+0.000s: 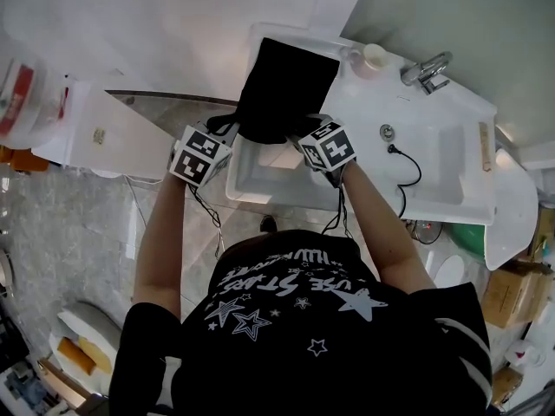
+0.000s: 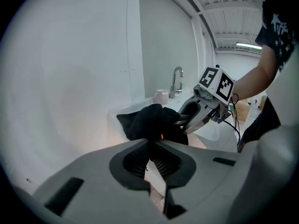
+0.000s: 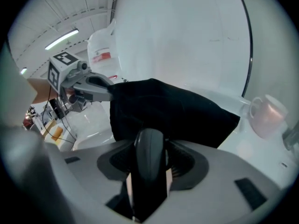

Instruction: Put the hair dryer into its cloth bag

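The black cloth bag [image 1: 282, 89] lies spread over the far rim of a white counter [image 1: 364, 102]. My left gripper [image 1: 227, 130] is shut on the bag's near left edge [image 2: 152, 125], so the mouth is pinched up. Between the jaws of my right gripper [image 1: 305, 135] stands the dark grey handle of the hair dryer [image 3: 148, 157], which they are shut on. The dryer's front end reaches into the bag's mouth [image 3: 140, 111] and is hidden by the cloth. In the right gripper view the left gripper [image 3: 100, 90] meets the bag from the left.
A chrome tap [image 1: 425, 69] and a pink cup [image 1: 375, 56] stand at the back of the counter. The sink basin [image 1: 438, 159] with a drain [image 1: 387, 131] and a black cable [image 1: 408, 176] lies to the right. A white plastic bag [image 1: 26, 102] sits far left.
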The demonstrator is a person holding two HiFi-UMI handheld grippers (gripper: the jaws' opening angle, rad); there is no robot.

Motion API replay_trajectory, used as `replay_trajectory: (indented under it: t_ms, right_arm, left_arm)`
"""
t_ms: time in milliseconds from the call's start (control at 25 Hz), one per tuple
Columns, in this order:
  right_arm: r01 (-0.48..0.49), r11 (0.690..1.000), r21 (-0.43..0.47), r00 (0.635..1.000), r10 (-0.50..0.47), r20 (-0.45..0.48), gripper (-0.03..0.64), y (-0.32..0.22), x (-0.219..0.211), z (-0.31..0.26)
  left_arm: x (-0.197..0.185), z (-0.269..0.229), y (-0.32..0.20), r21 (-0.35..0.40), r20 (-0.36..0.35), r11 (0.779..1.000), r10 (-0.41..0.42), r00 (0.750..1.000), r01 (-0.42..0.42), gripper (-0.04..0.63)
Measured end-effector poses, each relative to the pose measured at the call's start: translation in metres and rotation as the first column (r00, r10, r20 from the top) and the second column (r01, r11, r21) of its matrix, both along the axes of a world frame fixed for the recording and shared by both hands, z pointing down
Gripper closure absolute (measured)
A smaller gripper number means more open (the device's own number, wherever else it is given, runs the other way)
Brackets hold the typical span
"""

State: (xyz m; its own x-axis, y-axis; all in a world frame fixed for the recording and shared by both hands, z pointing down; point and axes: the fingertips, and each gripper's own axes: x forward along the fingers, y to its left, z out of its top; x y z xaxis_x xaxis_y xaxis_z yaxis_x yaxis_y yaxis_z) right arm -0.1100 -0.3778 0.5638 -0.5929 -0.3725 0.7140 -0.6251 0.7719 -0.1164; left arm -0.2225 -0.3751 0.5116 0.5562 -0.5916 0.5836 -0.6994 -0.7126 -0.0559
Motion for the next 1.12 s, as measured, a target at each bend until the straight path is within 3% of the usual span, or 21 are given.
replay_trajectory:
  t_ms: [400,720,1120]
  right_arm:
    - [-0.176,0.984,0.007,0.983,0.176,-0.043,0.42,-0.028,0.003,0.01]
    - [-0.332,0.943,0.023,0.941,0.333,-0.057,0.42,-0.046,0.003,0.021]
    - [-0.368,0.93,0.019,0.928,0.368,-0.052,0.416,-0.048,-0.002,0.024]
  left_arm:
    - [0.012,0.0,0.011,-0.003,-0.023,1.0,0.005,1.0,-0.005,0.575]
    - [0.019,0.008,0.019,-0.012,-0.033,1.0,-0.004,0.999,0.004,0.575]
    - [0.009,0.015,0.016,-0.002,-0.037,0.997,-0.072,0.997,0.072,0.569]
